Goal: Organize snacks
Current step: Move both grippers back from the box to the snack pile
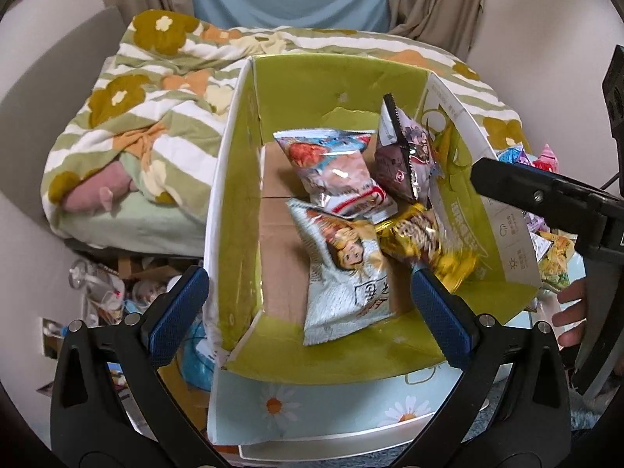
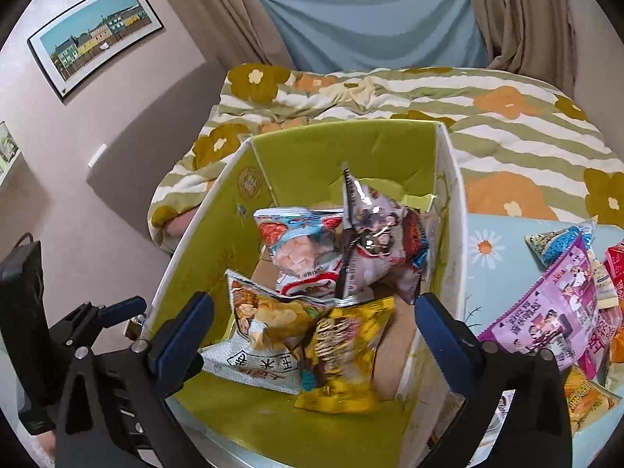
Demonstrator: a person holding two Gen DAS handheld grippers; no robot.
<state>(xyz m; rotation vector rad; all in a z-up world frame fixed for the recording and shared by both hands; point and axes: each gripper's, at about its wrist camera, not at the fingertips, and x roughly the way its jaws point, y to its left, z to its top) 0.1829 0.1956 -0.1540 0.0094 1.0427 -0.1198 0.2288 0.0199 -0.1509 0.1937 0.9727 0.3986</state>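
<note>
Inside the green-lined cardboard box (image 1: pixel 241 179), your left wrist view shows crinkly foil snack packets (image 1: pixel 343 257) heaped toward its right wall, with your left gripper (image 1: pixel 310 304) spread wide and empty above them. From the right wrist, your right gripper (image 2: pixel 312 329) also gapes empty over the box (image 2: pixel 195 257), a glossy yellow packet (image 2: pixel 347 355) nearest; more loose packets (image 2: pixel 557 304) lie right of the box.
</note>
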